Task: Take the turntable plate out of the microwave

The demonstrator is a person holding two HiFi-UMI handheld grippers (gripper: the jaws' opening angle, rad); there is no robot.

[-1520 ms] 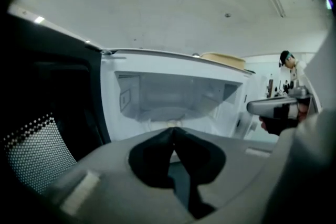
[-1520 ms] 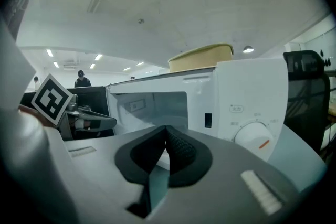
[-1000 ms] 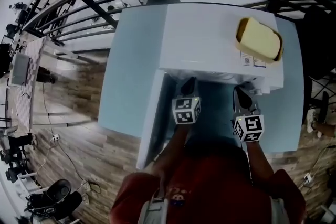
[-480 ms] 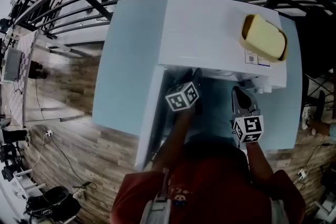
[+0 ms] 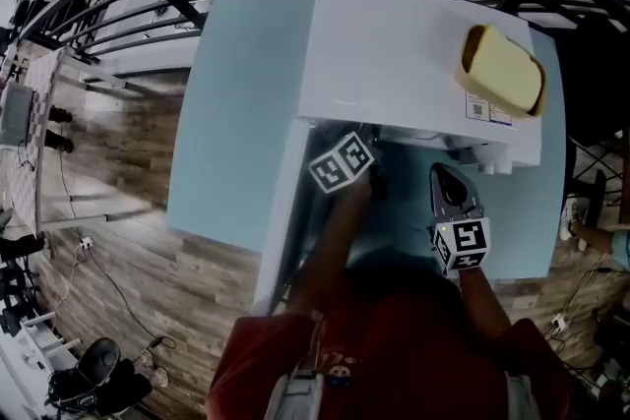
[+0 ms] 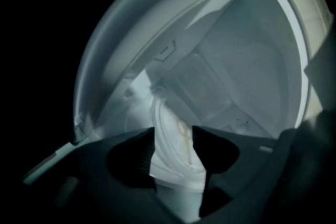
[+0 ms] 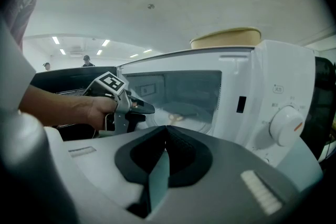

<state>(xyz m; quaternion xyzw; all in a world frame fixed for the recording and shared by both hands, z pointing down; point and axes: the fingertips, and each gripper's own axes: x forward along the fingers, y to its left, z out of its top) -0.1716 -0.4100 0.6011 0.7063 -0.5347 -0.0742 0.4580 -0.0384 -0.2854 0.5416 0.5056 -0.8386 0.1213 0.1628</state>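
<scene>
The white microwave (image 5: 394, 64) stands with its door (image 5: 281, 211) swung open to the left. My left gripper (image 5: 369, 174) reaches into the cavity, rolled to one side. Its jaws are opening, and the glass turntable plate (image 6: 176, 136) shows in the gap between them, lying on the cavity floor with no pad pressing on it. In the right gripper view the plate (image 7: 185, 110) sits just beyond the left gripper (image 7: 143, 108). My right gripper (image 5: 443, 177) hangs in front of the control panel, shut on nothing (image 7: 167, 131).
A tan, loaf-shaped thing (image 5: 504, 70) lies on top of the microwave at the right. The control dial (image 7: 286, 126) is on the front right. The microwave stands on a light blue table (image 5: 231, 113); a wooden floor lies to the left, black railings behind.
My left gripper has rolled and pushed forward into the microwave opening. The right gripper has barely shifted.
</scene>
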